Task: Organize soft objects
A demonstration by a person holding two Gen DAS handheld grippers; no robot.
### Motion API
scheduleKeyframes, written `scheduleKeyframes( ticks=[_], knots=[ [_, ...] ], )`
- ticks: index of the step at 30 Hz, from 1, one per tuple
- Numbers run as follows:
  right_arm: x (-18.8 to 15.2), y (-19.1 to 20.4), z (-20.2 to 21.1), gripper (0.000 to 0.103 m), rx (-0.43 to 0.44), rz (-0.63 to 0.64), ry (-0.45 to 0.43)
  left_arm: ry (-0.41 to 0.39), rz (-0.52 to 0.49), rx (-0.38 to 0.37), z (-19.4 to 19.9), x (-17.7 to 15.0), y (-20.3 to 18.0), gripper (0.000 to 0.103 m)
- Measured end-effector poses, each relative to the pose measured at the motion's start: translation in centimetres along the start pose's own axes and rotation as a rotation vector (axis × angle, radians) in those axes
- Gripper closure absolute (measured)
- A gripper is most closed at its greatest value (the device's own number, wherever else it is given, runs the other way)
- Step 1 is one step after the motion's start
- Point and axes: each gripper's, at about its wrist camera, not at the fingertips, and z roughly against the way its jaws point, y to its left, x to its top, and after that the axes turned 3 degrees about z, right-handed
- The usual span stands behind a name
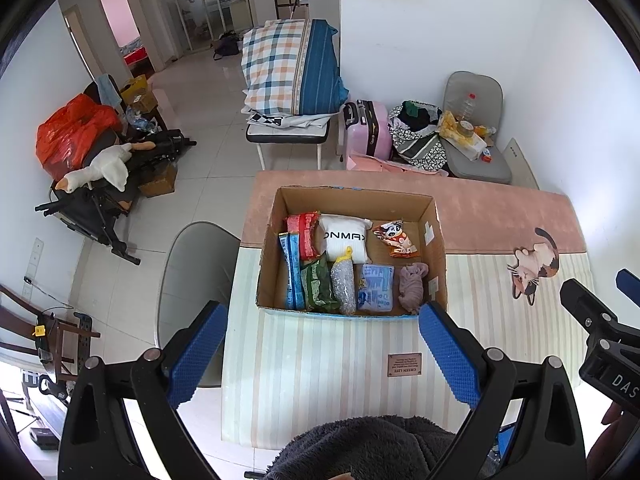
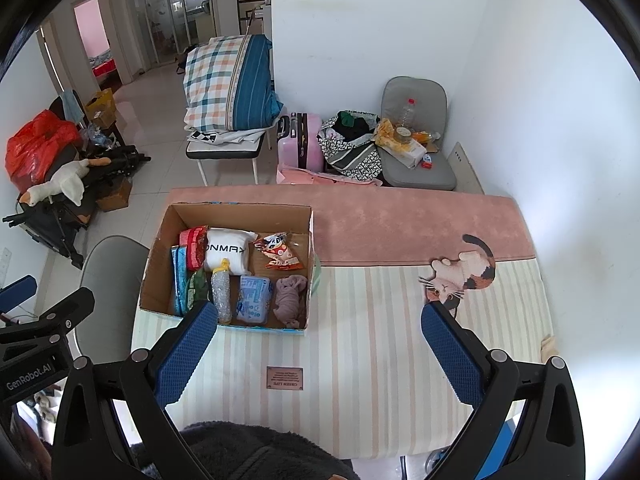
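An open cardboard box [image 1: 434, 236] stands on the table's striped cloth [image 1: 320, 360]. It holds several soft items: a white pouch [image 1: 344, 238], a red packet [image 1: 302, 234], a blue packet [image 1: 291, 272], a green packet [image 1: 318, 286], a bubble-wrapped roll [image 1: 344, 286], a pale blue pack [image 1: 374, 288], a mauve cloth [image 1: 412, 286] and a cat-print snack bag [image 1: 396, 238]. My left gripper [image 1: 320, 320] is open and empty, raised in front of the box. My right gripper [image 2: 320, 320] is open and empty, to the right of the box [image 2: 160, 248].
A cat picture [image 2: 460, 276] lies on the cloth at the right. A grey chair [image 1: 196, 272] stands left of the table. Beyond are a pink suitcase [image 1: 368, 128], a bedding pile [image 1: 292, 68] on a stand, and a dark fleece sleeve [image 1: 360, 444] below.
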Motion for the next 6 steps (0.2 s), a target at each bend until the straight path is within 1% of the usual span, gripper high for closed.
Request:
scheduleKeyframes(
  ticks=[6],
  knots=[
    [-0.04,0.04,0.03,0.000,-0.002,-0.001,-0.001,-0.001,0.004,-0.003,0.02,-0.06,-0.04,0.005]
  ],
)
